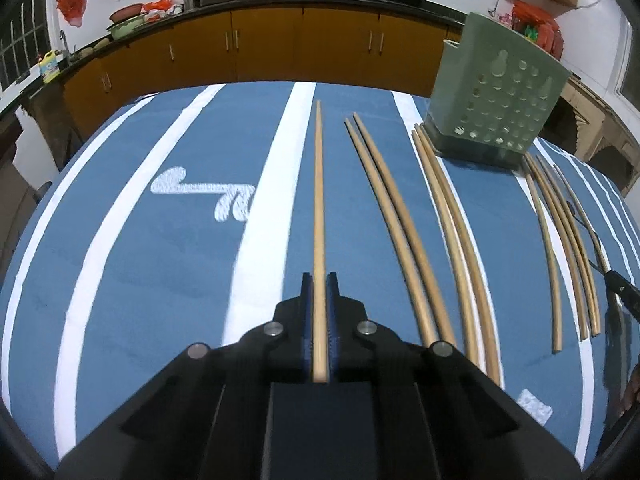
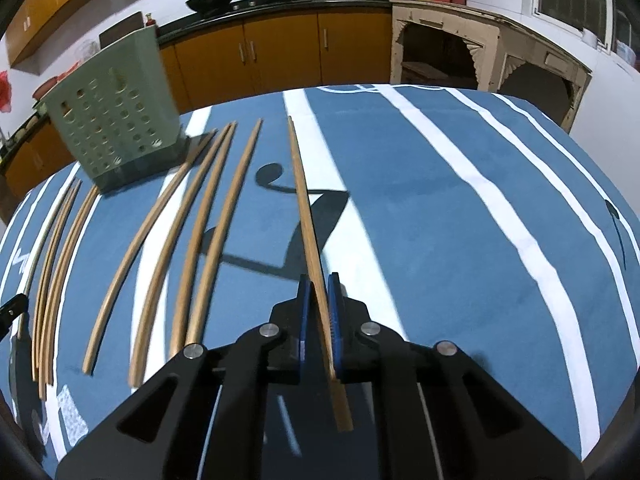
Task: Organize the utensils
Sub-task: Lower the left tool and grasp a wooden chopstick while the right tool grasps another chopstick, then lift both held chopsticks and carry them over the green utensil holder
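Observation:
My left gripper (image 1: 319,280) is shut on a wooden chopstick (image 1: 318,200) that points straight ahead over the blue striped cloth. My right gripper (image 2: 319,282) is shut on another wooden chopstick (image 2: 305,208), which casts a shadow on the cloth below. Several more chopsticks lie side by side on the cloth, such as a pair (image 1: 392,216) in the left wrist view and a pair (image 2: 212,232) in the right wrist view. A green perforated utensil holder (image 1: 496,92) stands upright at the far side of the cloth; it also shows in the right wrist view (image 2: 116,112).
The table carries a blue cloth with white stripes (image 1: 160,240). Behind it runs a kitchen counter with orange cabinets (image 1: 280,40), woks and pots. A pale wooden cabinet (image 2: 480,52) stands far right. The right gripper's tip (image 1: 620,288) shows at the left view's right edge.

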`<state>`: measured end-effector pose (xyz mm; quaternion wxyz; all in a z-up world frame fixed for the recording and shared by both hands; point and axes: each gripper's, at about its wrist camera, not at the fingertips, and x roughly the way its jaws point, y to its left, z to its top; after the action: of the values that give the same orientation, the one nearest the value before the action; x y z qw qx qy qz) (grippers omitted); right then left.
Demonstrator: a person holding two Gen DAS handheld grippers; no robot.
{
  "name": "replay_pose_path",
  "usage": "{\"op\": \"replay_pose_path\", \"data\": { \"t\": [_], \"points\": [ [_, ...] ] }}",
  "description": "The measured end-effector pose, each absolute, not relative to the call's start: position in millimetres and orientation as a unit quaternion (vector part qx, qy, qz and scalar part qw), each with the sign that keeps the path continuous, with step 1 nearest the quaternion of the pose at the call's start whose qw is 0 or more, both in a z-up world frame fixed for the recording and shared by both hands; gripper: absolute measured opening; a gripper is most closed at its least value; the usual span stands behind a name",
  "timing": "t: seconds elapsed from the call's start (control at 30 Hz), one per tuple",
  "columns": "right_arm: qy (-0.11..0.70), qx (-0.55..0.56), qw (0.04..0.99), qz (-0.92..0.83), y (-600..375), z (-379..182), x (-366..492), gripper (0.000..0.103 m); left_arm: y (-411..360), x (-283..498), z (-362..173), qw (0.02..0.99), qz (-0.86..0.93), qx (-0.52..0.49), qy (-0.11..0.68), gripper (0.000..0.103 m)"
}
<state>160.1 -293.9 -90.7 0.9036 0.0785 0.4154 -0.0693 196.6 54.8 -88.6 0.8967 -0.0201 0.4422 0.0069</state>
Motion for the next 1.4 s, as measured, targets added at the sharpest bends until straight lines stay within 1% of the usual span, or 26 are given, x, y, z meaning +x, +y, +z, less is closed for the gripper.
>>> {"op": "replay_pose_path", "data": {
  "t": [0.1, 0.27, 0.43, 0.57, 0.63, 0.7, 0.8, 0.93, 1.07, 1.2, 1.4],
  "points": [
    [0.416, 0.078, 0.904, -0.067, -293.1, -91.0, 158.2, 0.01, 58.1, 195.5, -88.7, 0.898, -0.009, -0.02, 0.44, 0.008],
    [0.415, 0.082, 0.904, -0.062, -292.5, -91.9, 152.7, 0.01, 56.8, 185.1, -89.5, 0.901, -0.024, -0.016, 0.434, 0.012],
    [0.415, 0.083, 0.904, -0.059, -292.1, -92.7, 147.6, 0.01, 56.0, 181.0, -89.9, 0.9, -0.025, -0.015, 0.434, 0.012],
    [0.414, 0.085, 0.905, -0.053, -293.0, -93.1, 144.6, 0.01, 54.8, 178.0, -90.1, 0.9, -0.026, -0.012, 0.434, 0.011],
    [0.414, 0.089, 0.905, -0.05, -295.1, -93.4, 144.1, 0.009, 54.8, 176.5, -90.3, 0.9, -0.025, -0.009, 0.434, 0.008],
    [0.414, 0.097, 0.904, -0.043, -297.4, -92.8, 143.0, 0.008, 56.9, 175.0, -90.3, 0.9, -0.026, -0.012, 0.435, 0.008],
    [0.397, 0.105, 0.911, -0.036, -299.0, -85.2, 136.1, 0.008, 62.3, 171.6, -86.9, 0.899, -0.026, -0.02, 0.436, 0.008],
    [0.368, 0.099, 0.924, -0.031, -299.8, -66.8, 128.3, 0.008, 68.3, 160.1, -65.1, 0.915, -0.024, -0.013, 0.403, 0.008],
    [0.333, 0.096, 0.938, -0.026, -301.8, -43.2, 121.2, 0.008, 74.4, 146.6, -32.5, 0.937, -0.021, -0.011, 0.349, 0.008],
    [0.301, 0.093, 0.949, -0.019, -302.7, -22.7, 116.8, 0.008, 79.4, 135.9, -1.4, 0.954, -0.024, -0.022, 0.297, 0.008],
    [0.257, 0.097, 0.962, -0.011, -304.4, 4.3, 112.2, 0.008, 83.5, 130.2, 29.6, 0.967, -0.026, -0.043, 0.249, 0.008]
  ]
}}
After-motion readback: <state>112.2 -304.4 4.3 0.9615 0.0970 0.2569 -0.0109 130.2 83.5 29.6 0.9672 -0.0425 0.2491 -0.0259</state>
